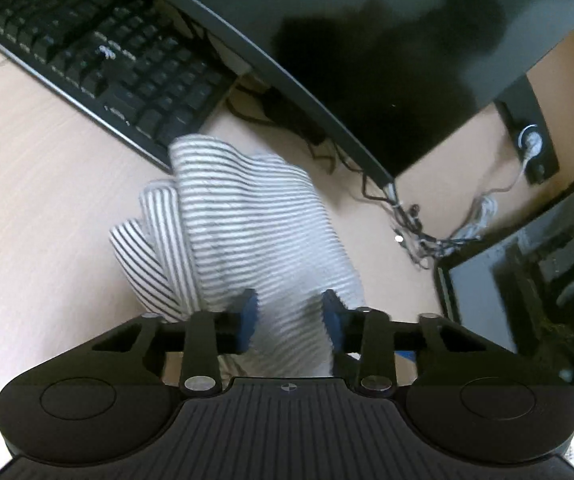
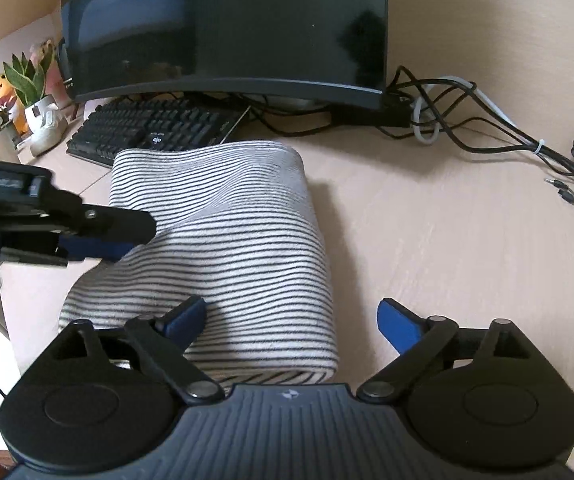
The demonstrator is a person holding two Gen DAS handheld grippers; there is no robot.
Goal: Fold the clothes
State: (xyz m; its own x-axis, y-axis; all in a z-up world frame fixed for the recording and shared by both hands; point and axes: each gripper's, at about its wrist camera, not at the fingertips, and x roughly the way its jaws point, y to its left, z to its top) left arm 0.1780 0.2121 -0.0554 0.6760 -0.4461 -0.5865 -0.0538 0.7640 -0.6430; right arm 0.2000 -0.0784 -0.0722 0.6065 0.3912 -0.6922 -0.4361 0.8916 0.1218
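A white garment with thin black stripes (image 2: 239, 248) lies folded into a thick oblong on the pale wooden desk (image 2: 447, 240). My right gripper (image 2: 291, 316) hangs wide open over its near end. Its left fingertip (image 2: 191, 312) is over the cloth and its right one over bare desk. My left gripper (image 2: 123, 236) comes in from the left at the garment's left edge. In the left wrist view the striped garment (image 1: 247, 216) bunches up and fills the narrow gap of the left gripper (image 1: 290, 312), whose blue pads press it from both sides.
A dark curved monitor (image 2: 223, 24) and a black keyboard (image 2: 155, 128) stand just beyond the garment. Tangled cables (image 2: 487, 128) run off to the right. Potted plants (image 2: 35, 96) sit at the far left. A dark computer case (image 1: 547, 260) shows in the left wrist view.
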